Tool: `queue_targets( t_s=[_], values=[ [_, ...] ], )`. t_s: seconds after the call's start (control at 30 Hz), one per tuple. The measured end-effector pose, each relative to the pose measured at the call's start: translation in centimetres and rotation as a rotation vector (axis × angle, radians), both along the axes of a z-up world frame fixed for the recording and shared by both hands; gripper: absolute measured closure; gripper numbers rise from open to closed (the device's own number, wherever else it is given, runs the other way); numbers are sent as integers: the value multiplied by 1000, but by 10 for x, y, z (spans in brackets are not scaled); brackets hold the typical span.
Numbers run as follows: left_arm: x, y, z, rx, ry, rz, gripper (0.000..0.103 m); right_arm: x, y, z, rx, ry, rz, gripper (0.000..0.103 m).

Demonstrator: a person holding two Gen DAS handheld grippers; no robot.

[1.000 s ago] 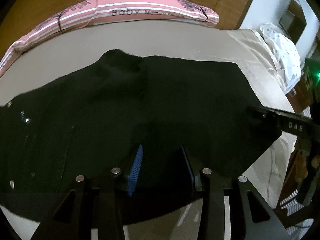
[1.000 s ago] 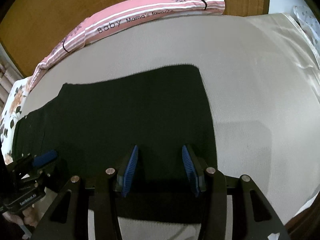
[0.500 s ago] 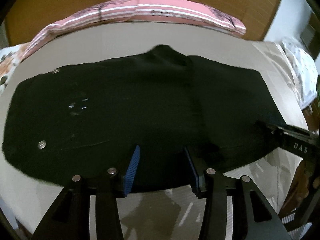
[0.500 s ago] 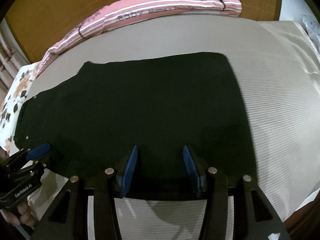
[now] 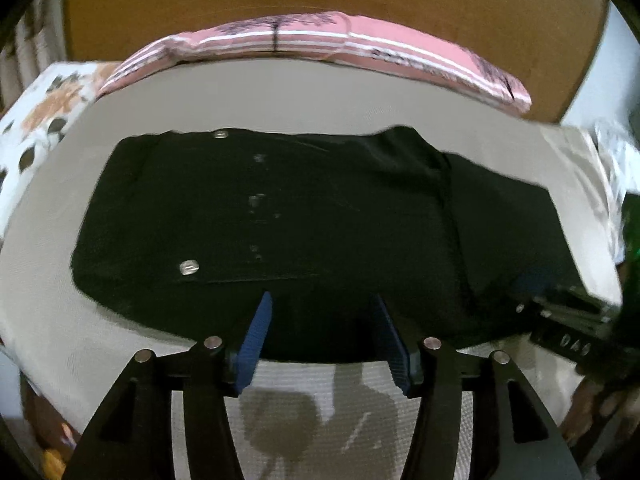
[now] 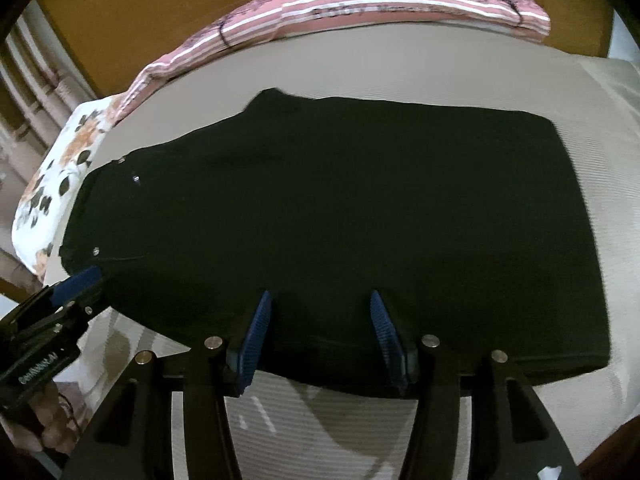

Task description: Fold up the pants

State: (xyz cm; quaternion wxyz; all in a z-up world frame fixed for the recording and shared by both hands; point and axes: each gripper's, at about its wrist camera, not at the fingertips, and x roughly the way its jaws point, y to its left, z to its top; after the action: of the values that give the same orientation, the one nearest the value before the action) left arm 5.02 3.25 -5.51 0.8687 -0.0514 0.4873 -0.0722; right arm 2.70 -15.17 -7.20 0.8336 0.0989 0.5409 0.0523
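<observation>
The black pants [image 5: 312, 236] lie flat on the beige bed [image 5: 280, 100], below the pink striped pillow [image 5: 320, 40]. The left gripper [image 5: 322, 336] is released, its blue pads [image 5: 256, 332] spread over the near edge of the pants. The right gripper [image 6: 320, 336] is also released at this edge, grasping nothing.

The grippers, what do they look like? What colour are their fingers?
Both the left gripper and the right gripper are black frames with round silver bolts. Their fingers carry ribbed blue pads. White lettering marks each body, seen from the other's camera, partly blurred. No cables or sleeves show.
</observation>
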Motion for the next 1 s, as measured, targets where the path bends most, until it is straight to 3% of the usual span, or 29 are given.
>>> queue_targets(
  t_s=[0.33, 0.6, 0.87, 1.0],
  values=[
    [-11, 94, 7, -257, -26, 233, 48, 16, 43, -1, 67, 14, 106, 51],
    [-19, 159, -27, -517, 20, 456, 48, 20, 42, 4, 198, 19, 94, 46],
    [-17, 181, -59, -639, 75, 551, 48, 23, 35, 5, 223, 16, 77, 44],
    [-16, 186, -66, -679, 57, 556, 48, 24, 33, 3, 234, 21, 78, 44]
  ],
)
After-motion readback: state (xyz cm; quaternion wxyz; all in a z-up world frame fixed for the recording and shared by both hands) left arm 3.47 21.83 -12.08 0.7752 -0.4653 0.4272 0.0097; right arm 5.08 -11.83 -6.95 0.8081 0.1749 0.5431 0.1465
